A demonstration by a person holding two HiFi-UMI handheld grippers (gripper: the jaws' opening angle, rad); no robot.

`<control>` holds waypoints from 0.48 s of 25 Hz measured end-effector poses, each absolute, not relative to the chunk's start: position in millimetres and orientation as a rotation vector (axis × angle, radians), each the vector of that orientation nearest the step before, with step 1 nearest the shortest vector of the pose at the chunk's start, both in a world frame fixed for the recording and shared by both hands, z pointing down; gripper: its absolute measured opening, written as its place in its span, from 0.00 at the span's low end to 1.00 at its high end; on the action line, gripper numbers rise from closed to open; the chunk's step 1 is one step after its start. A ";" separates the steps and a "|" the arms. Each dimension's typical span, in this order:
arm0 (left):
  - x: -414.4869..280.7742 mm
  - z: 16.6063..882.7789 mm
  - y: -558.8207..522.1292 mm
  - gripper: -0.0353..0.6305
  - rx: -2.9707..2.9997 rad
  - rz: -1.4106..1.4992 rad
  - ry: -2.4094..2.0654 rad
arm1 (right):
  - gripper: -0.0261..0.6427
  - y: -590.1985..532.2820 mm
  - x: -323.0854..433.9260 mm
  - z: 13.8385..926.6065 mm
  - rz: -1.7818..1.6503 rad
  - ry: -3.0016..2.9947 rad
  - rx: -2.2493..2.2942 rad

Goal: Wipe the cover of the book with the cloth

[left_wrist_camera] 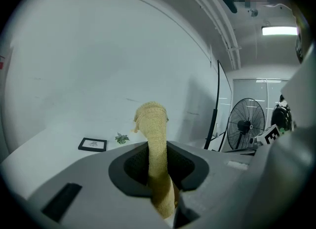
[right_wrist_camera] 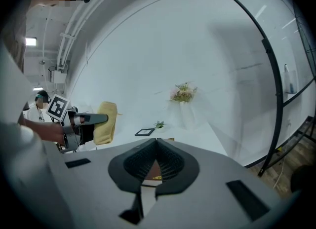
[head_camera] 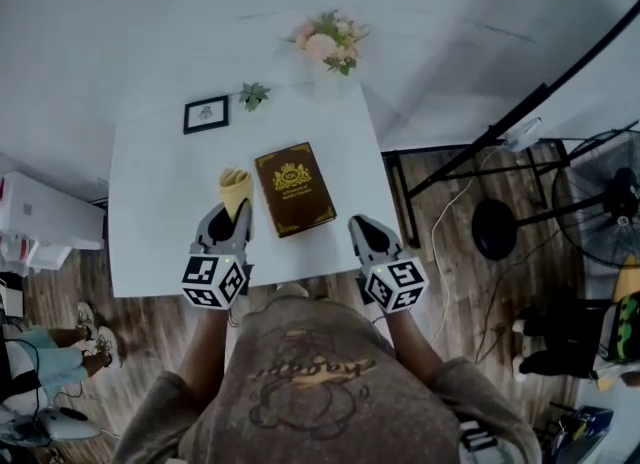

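Brown book (head_camera: 293,189) with gold ornament lies flat on white worktop (head_camera: 150,202), near front edge, between the two grippers. Yellow cloth (head_camera: 235,190) just left of book, held upright above worktop, fingers of left gripper (head_camera: 234,220) clamped on its lower part. Right gripper (head_camera: 362,227) just right of book's near corner, fingers together, nothing between them. Further back on worktop: framed picture (head_camera: 206,113), small green plant (head_camera: 253,95), flower vase (head_camera: 328,40). Standing fan (head_camera: 605,202) on floor, far right.
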State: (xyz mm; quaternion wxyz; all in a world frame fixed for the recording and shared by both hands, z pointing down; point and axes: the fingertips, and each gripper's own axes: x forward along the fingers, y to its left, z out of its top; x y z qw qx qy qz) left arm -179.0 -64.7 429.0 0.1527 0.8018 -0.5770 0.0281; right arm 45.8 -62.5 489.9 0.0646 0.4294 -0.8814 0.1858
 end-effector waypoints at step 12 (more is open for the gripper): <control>-191.5 443.1 -112.9 0.15 2.336 0.089 -1.564 | 0.05 -94.3 7.7 484.2 0.524 -2.639 1.293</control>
